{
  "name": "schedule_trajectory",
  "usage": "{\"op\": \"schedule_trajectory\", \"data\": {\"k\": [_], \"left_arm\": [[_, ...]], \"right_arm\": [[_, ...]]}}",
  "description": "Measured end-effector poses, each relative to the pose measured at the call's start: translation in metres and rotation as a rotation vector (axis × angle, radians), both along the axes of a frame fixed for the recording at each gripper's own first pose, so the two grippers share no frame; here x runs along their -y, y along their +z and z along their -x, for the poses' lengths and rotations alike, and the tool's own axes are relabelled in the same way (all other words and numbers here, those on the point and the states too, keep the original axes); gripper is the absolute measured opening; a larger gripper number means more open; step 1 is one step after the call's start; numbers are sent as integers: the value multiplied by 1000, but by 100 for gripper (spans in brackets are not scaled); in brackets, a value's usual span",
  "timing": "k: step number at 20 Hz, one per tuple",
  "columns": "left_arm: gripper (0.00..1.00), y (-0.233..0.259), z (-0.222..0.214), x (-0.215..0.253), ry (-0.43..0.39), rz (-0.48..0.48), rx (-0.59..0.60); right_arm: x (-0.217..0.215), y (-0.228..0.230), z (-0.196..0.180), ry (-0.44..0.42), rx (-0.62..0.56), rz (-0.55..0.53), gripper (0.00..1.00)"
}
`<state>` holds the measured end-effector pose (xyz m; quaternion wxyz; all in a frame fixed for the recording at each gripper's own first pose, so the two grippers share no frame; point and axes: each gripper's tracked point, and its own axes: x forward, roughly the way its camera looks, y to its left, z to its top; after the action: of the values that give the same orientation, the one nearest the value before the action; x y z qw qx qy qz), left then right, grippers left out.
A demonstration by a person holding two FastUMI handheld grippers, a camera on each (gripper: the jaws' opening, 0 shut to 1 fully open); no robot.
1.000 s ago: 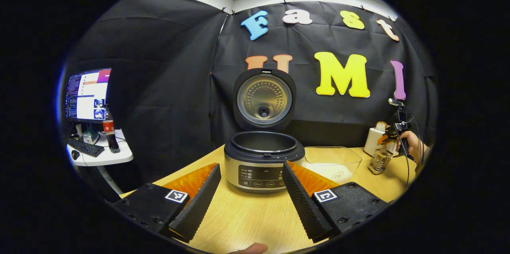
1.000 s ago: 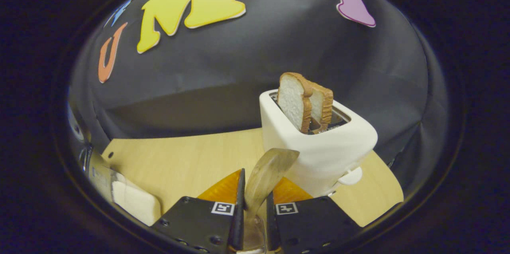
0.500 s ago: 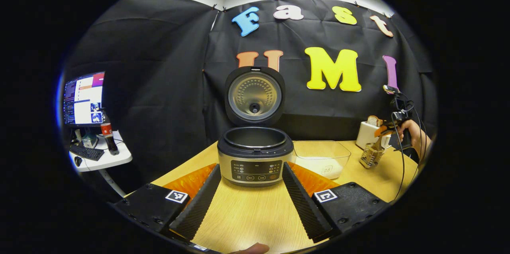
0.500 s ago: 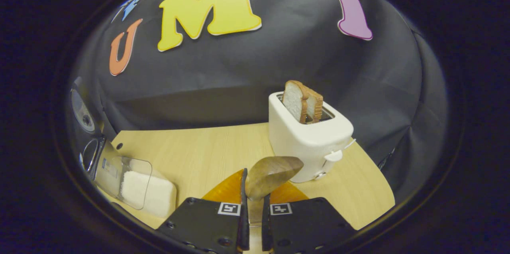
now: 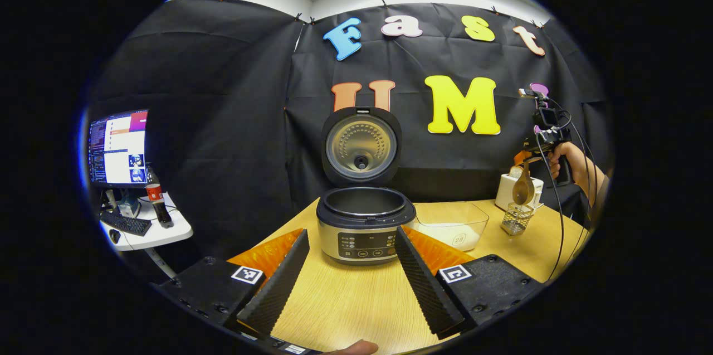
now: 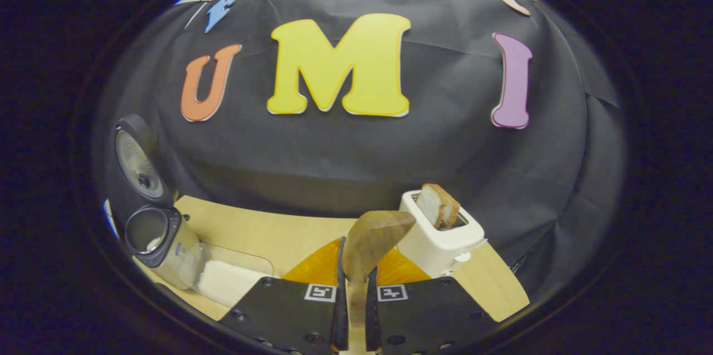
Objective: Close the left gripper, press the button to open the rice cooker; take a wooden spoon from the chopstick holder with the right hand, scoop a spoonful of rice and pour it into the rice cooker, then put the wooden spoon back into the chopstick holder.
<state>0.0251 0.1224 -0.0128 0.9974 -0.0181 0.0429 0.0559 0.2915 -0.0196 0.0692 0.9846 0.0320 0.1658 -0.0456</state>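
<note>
**Wooden spoon is out of the holder, ready to go for the rice**

Wooden spoon [image 6: 372,241] is pinched by its handle in the right claw [image 6: 355,299], both fingers pressed tight on it, bowl end up. In the left gripper view the spoon hangs just above the wire chopstick holder [image 5: 515,219], clear of it. So the taking-out step looks done, and the scooping step comes next.

The rice cooker [image 5: 365,224] stands on the table [image 5: 345,305] with its lid [image 5: 361,146] up and its pot open. Just beside it, between cooker and holder, sits the clear rice box [image 5: 454,225] with white rice in the bottom. The white toaster [image 6: 440,232] with bread in it stands behind the holder.

The left claw [image 5: 348,282] has its fingers wide apart and holds nothing. It points at the front of the cooker.

Next, I think the spoon must swing over to the rice box, tip its bowl down and dig in without bumping the box wall.

Half a second ago the spoon was low, near the holder's top. Now the right hand is higher and the toaster looks farther off.
</note>
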Motion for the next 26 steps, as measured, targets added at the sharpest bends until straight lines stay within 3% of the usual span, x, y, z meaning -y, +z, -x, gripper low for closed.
{"op": "schedule_trajectory", "data": {"k": [11,15,19,22,26], "left_arm": [[99,-3,-1,-15,-11,34,-3],[99,-6,-1,-24,5,43,-7],[99,-6,-2,-20,-9,60,-6],[99,-6,-3,-22,-7,59,-3],[99,-8,-3,-22,-13,52,-7]], "right_arm": [[-123,-4,-24,72,24,51,12],[-139,-7,-31,-2,39,117,12],[-177,-17,-34,44,28,119,12],[-182,-31,-41,29,3,128,12],[-175,-63,-52,-64,-12,131,12]]}}
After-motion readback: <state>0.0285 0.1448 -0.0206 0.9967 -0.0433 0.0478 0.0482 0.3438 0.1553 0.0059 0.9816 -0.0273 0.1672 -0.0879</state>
